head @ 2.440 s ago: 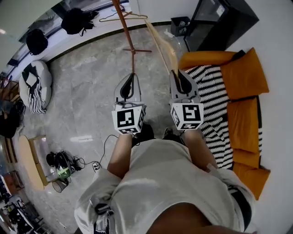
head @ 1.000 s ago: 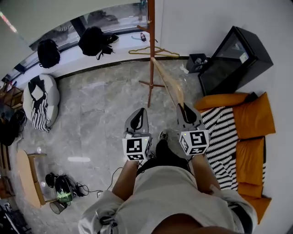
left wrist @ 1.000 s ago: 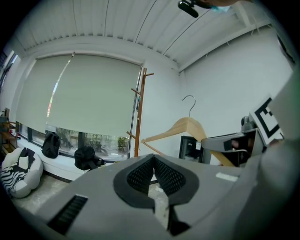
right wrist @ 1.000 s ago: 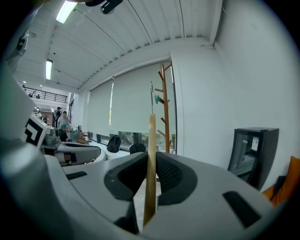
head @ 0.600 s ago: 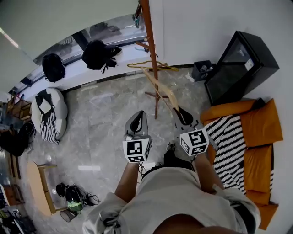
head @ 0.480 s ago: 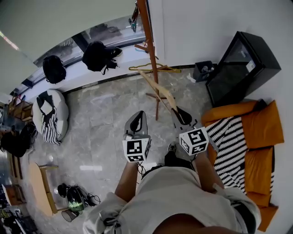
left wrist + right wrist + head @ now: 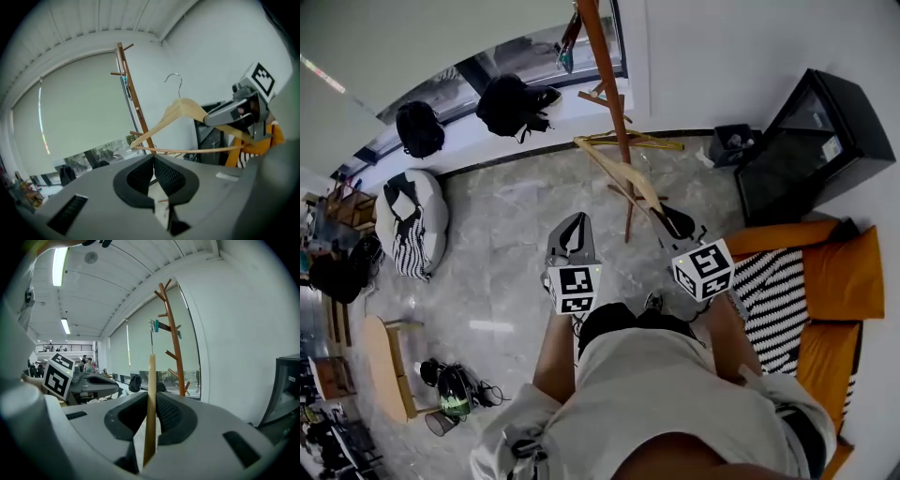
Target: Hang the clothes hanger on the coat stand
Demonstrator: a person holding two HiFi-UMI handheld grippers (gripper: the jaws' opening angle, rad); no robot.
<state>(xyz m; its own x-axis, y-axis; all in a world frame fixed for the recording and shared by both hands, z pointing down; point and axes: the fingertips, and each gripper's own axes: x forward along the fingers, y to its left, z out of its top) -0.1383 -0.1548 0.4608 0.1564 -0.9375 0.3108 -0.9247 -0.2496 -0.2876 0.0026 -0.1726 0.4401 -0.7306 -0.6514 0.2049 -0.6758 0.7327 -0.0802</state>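
The left hand-held gripper [image 7: 153,161] is being held out with its jaws pressed together on nothing. Beside it, the wooden clothes hanger [image 7: 623,173] is being clamped by one arm between the jaws of the right hand-held gripper [image 7: 672,222]. The hanger is being carried in the air above the marble floor [image 7: 506,244], its wire hook free. Just beyond, the brown coat stand [image 7: 602,66] is being faced, and the hook is not yet being rested on any peg.

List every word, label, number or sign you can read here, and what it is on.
No readable text in any view.
Marker cubes: black-and-white square patterns only, no letters or numbers.
Black cabinet: pale sticker, too small to read.
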